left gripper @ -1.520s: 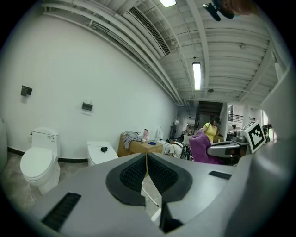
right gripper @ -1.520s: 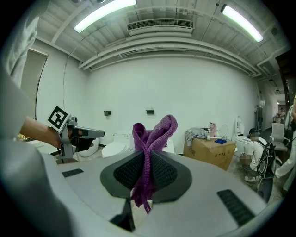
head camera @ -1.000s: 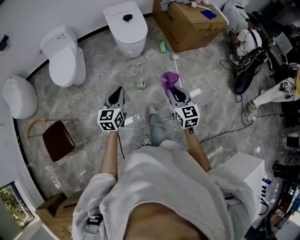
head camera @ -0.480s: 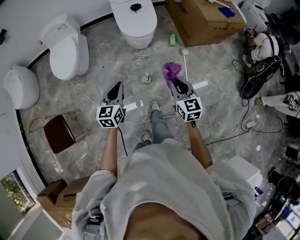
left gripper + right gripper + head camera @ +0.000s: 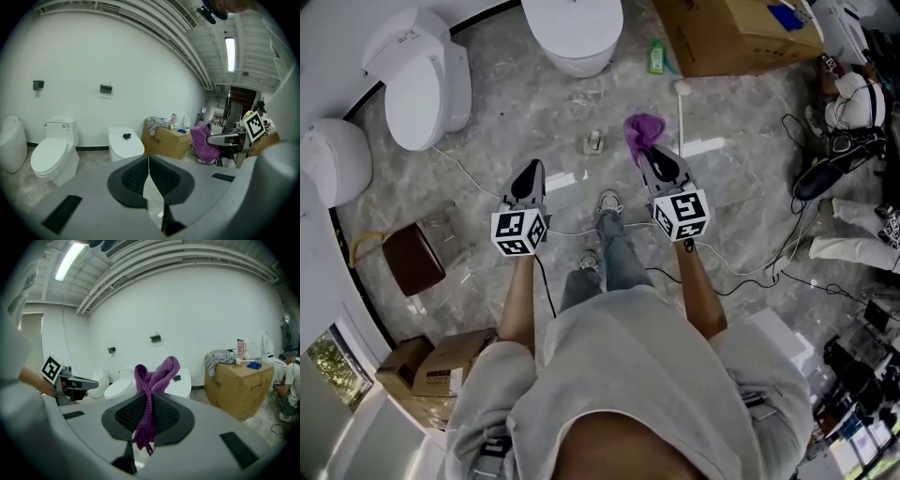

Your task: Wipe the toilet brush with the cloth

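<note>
1. The grey marbled floor (image 5: 506, 122) fills the head view. White toilets (image 5: 417, 80) stand along its far edge, and the frame cuts off the middle one.
2. A cardboard box (image 5: 722, 33) sits at the upper right, with its top out of frame.
3. The left hand-held gripper (image 5: 533, 171) is held out over the floor. Its own view shows the jaws pressed together with nothing between them.
4. The right hand-held gripper (image 5: 649, 157) is level with it and clenched on the purple cloth (image 5: 643, 131). A bunched loop of cloth stands beyond the tips and a short tail hangs below them.
5. The toilet brush (image 5: 682, 90) lies on the floor just past the cloth and to its right, apart from it. Its long axis runs away from the person, with the rounded white end nearest the box. It is thin and pale, so its near end is hard to make out.
</note>
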